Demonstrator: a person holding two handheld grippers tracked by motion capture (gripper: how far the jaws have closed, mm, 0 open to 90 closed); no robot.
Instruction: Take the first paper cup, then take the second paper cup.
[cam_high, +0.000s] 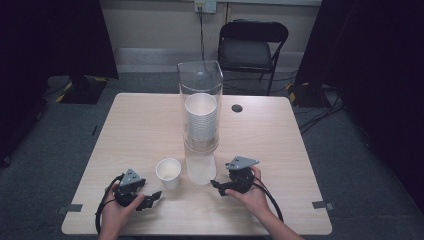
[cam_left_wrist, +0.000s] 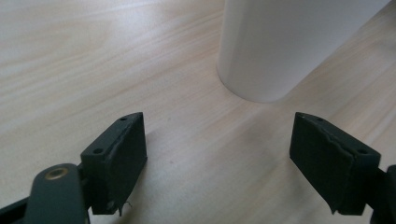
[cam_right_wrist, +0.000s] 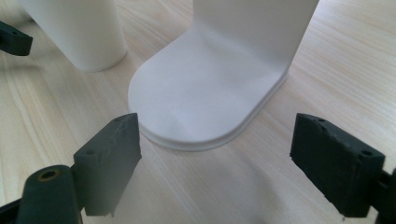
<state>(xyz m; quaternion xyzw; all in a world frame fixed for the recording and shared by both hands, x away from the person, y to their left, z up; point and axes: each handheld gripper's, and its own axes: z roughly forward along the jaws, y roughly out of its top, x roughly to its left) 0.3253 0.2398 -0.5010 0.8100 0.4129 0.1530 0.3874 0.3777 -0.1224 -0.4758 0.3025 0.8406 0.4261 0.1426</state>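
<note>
A pale wooden bench (cam_high: 140, 130) is seen with wide bare surface at its left and right sides. At its middle a clear cup dispenser (cam_high: 200, 85) holding a stack of white cups (cam_high: 201, 117) is stood on a white base (cam_high: 201, 169). A single white cup (cam_high: 168, 172) is placed just left of that base. No readable writing is made out. The left tongs (cam_high: 152, 198) are held low near the front edge, jaws wide apart and empty, aimed at the cup. The right tongs (cam_high: 216, 186) are likewise held open and empty, pointed at the base.
</note>
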